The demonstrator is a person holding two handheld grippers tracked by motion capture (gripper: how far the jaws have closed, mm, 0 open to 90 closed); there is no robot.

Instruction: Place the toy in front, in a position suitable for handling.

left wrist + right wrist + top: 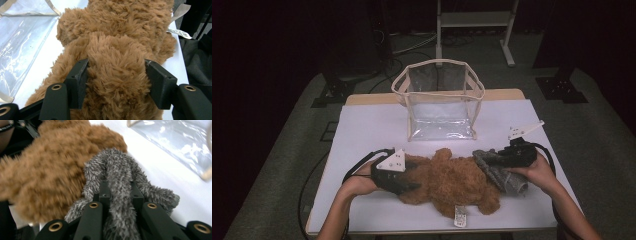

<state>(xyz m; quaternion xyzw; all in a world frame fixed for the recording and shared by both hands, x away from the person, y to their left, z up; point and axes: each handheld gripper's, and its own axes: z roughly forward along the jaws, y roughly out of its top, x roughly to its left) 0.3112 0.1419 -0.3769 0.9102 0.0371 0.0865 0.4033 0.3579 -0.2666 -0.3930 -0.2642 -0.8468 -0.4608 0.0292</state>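
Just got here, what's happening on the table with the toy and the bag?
A person works two handheld grippers on a white table. The left gripper has its fingers pressed into one end of a brown plush bear that lies flat. The right gripper is shut on a grey fuzzy cloth at the bear's other end. A clear bag stands open behind the bear, with nothing in it yet.

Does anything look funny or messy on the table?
Nothing is spilled or broken. The fluffy brown teddy bear lies flat, squeezed by the left tool, and the right tool pinches its grey fuzzy scarf. The clear plastic bag stands upright and open.
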